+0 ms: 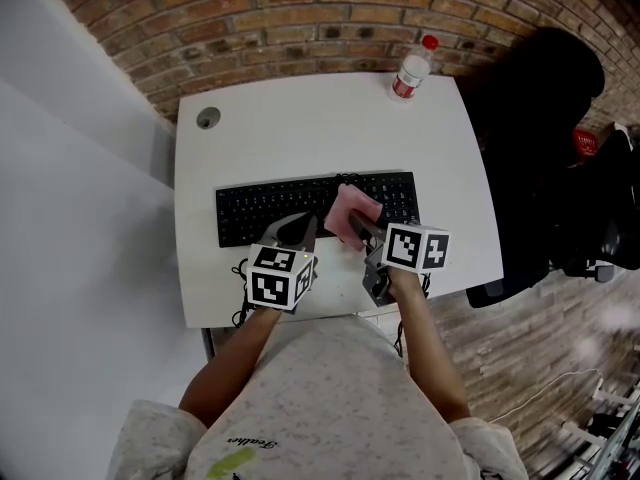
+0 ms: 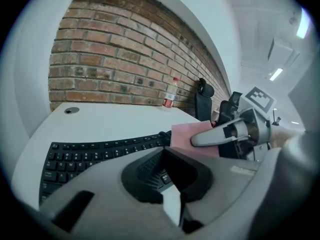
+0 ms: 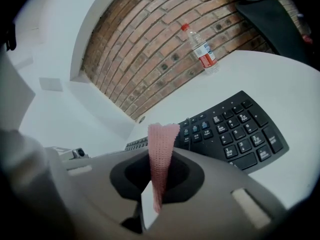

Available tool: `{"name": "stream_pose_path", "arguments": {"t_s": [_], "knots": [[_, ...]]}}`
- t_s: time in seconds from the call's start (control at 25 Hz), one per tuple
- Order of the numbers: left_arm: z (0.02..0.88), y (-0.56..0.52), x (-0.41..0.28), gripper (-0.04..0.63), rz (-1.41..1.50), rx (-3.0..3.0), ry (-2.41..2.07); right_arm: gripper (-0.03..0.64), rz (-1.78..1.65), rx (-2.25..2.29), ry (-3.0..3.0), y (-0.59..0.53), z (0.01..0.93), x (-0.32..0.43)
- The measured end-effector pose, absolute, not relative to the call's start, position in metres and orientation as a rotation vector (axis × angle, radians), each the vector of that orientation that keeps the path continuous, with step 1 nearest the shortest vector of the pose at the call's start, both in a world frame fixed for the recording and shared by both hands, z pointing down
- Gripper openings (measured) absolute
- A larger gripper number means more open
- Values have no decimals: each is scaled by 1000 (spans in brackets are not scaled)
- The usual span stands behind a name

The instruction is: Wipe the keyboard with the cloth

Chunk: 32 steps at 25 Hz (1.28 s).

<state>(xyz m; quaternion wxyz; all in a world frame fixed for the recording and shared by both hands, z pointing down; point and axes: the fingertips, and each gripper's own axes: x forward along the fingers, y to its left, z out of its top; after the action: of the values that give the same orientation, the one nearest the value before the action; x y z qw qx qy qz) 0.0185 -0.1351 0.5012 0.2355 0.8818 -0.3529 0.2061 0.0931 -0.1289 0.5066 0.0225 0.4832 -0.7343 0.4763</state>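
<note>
Right gripper [image 1: 358, 230] is clamped, cloth [image 1: 352, 211] pinched between its fingers; left gripper [image 1: 296, 230] sits alongside, jaws together, nothing between.

Red brick wall [image 1: 300, 8], white desk [image 1: 300, 128], black office chair [image 1: 550, 168], wood-plank floor [image 1: 520, 348].

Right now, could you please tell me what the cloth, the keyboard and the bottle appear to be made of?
Cloth: pink knitted fabric, matte; fine ribbed loops show along its hanging fold.
Keyboard: probably black plastic, matte to slightly satin, with pale printed legends on the keys.
Bottle: clear plastic by the look, see-through body with a red cap and a red label.
</note>
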Motion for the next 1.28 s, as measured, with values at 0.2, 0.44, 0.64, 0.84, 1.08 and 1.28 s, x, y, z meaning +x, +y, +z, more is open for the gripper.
{"name": "stream_pose_path", "arguments": {"t_s": [0.2, 0.44, 0.64, 0.84, 1.08, 1.28], "knots": [[502, -131, 35, -8, 568, 2426, -955, 20, 1479, 1532, -2265, -125, 507, 116], [503, -129, 48, -8, 566, 2431, -954, 20, 1480, 1574, -2243, -122, 512, 139], [504, -125, 59, -8, 564, 2428, -958, 20, 1484, 1590, -2229, -118, 516, 158], [506, -123, 68, -8, 565, 2426, -967, 20, 1496, 1612, -2213, -114, 522, 175], [507, -120, 80, -8, 570, 2430, -975, 20, 1507, 1640, -2198, -108, 528, 198], [506, -116, 93, -8, 569, 2437, -971, 20, 1508, 1666, -2184, -101, 531, 218]]}}
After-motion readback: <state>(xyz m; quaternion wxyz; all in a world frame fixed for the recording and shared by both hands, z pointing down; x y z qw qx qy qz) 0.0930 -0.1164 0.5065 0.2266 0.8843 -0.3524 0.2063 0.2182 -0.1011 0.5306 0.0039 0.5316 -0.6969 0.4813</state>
